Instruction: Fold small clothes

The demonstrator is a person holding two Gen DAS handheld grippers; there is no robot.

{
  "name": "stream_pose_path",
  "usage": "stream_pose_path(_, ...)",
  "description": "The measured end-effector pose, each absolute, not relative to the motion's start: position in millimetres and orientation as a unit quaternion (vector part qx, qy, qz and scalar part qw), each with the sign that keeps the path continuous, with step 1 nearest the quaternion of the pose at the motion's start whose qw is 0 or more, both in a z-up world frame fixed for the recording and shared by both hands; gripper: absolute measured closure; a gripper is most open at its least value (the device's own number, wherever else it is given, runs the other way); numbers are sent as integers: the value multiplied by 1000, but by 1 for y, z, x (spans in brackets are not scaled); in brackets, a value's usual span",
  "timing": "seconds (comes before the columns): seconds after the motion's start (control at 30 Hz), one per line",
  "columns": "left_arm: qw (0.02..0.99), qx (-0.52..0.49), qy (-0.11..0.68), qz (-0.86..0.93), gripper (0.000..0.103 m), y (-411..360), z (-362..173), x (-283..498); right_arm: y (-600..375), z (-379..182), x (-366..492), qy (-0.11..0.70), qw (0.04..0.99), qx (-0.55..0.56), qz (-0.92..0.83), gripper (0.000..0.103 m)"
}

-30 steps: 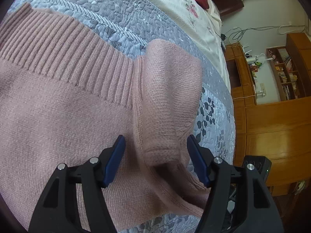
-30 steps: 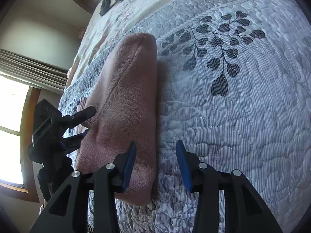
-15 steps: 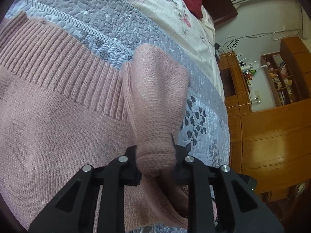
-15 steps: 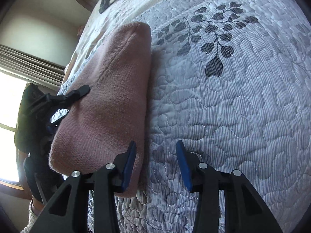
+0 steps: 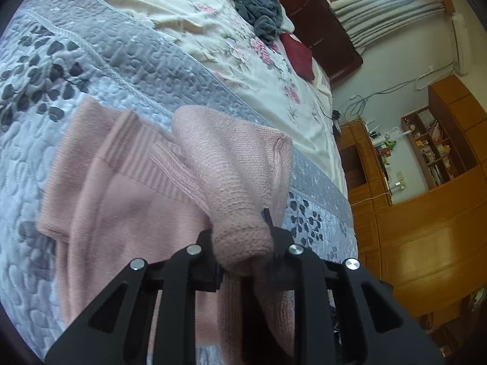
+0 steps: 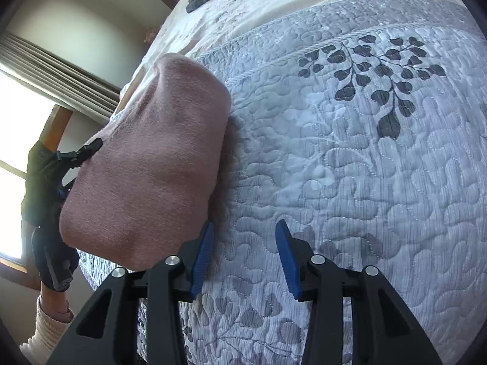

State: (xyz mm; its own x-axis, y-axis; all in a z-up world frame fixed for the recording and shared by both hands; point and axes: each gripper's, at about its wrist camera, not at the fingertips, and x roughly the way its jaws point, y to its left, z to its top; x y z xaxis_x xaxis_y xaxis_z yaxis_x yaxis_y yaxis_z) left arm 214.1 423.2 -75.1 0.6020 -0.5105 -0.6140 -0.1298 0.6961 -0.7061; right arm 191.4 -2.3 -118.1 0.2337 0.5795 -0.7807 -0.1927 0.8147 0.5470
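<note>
Presently recorded, by item:

Garment: a pink knitted sweater (image 5: 127, 213) with a ribbed band lies on the bed; most of it rests flat on the quilt, left of centre in the left wrist view.

Raised part: a thick roll of the sweater's knit (image 5: 234, 188) stands up off the rest of the garment and runs from the far middle of the frame down to the near gripper.

Left gripper: the black two-finger left gripper (image 5: 243, 255) is clamped on the near end of that roll; knit fills the space between its fingers. In the right wrist view it appears at the left edge, pressed into the lifted pink fabric, held by a hand in a dark glove (image 6: 53, 261) above a cream sleeve cuff.

Right gripper: the black right gripper (image 6: 243, 243) with blue finger pads (image 6: 202, 251) has its jaws parted and holds nothing; it is above bare quilt, its left pad just beside the sweater's right edge. Contact with the knit cannot be confirmed.

Surface: a grey and white quilted bedspread (image 6: 350, 167) with a dark leaf print.

Far end of bed: a cream floral sheet (image 5: 243, 54), with a crumpled dark grey cloth (image 5: 258, 9) and a dark red cloth (image 5: 298, 54) lying on it.

Right of bed: wooden cabinets and shelving (image 5: 426, 213).
</note>
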Motion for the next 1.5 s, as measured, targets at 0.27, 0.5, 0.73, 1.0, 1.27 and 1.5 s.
stream_pose_path(0.27,816,-390,419,-74,84,500,-82,190,38,-117,186,572,757,147,278,59)
stream_pose_path(0.5,805,-403,430,-68,84,533,-105,179,82,-109,180,571,748,127,313,58)
stream_pose_path(0.73,785,-418,449,-90,83,528,-139,179,119,-116,176,582,736,121,325,37)
stream_pose_path(1.0,782,-419,451,-95,82,533,-151,180,134,-148,173,622,698,143,325,68)
stream_pose_path(1.27,794,-380,467,-88,75,525,-163,187,117,-155,166,628,701,132,313,82)
stream_pose_path(1.5,804,-372,457,-81,60,542,-141,183,119,-148,168,617,711,109,318,64)
